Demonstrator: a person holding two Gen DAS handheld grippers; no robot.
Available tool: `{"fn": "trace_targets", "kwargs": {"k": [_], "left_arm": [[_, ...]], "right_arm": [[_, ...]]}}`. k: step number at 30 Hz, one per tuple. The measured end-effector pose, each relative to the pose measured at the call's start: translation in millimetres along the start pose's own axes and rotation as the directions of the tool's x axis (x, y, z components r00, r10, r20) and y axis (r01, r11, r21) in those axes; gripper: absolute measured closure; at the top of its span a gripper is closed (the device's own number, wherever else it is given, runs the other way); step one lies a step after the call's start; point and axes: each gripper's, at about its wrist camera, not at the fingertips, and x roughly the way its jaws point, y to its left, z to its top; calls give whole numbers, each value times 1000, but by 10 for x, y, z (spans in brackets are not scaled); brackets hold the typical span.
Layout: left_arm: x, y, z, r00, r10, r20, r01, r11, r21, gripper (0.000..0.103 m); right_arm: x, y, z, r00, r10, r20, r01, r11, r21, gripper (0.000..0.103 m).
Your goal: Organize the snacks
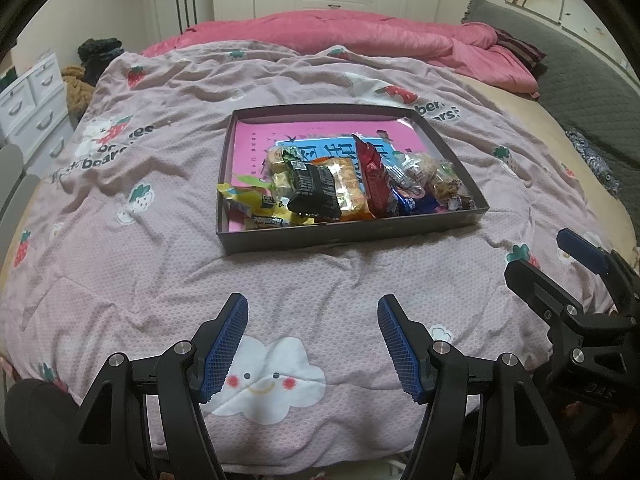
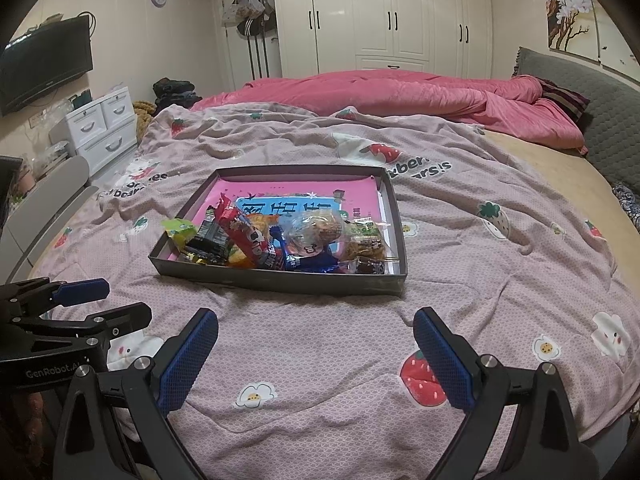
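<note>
Both the left gripper [image 1: 312, 344] and right gripper [image 2: 316, 360] hover open and empty, the snacks [image 1: 340, 184] apparently already gathered in the tray [image 1: 360, 236].

The pink sheet [image 1: 256, 140] lining the tray [image 1: 348, 236] lies largely hidden under the heaped snacks [image 1: 340, 184], so its printed characters are only partly readable. Lettering on the wrappers is too small to read. The quilt's [image 1: 160, 168] printed words break up in its folds. In the right wrist view, the left tool [image 2: 92, 300] is cut off by the picture's left edge.
</note>
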Motion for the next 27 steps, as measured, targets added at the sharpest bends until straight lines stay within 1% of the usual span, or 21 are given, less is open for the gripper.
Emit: {"fn": "trace_targets", "kwargs": {"k": [22,27], "left_arm": [[7,5,-8,1000,5,-4,-5,1000,2,34],[41,24,3,1000,-20,-2,20,1000,-2,34]], "right_arm": [[12,24,-14,1000,-5,-3,5,1000,-10,4],[54,19,-19,1000,0,-10,0,1000,-6,4]]}}
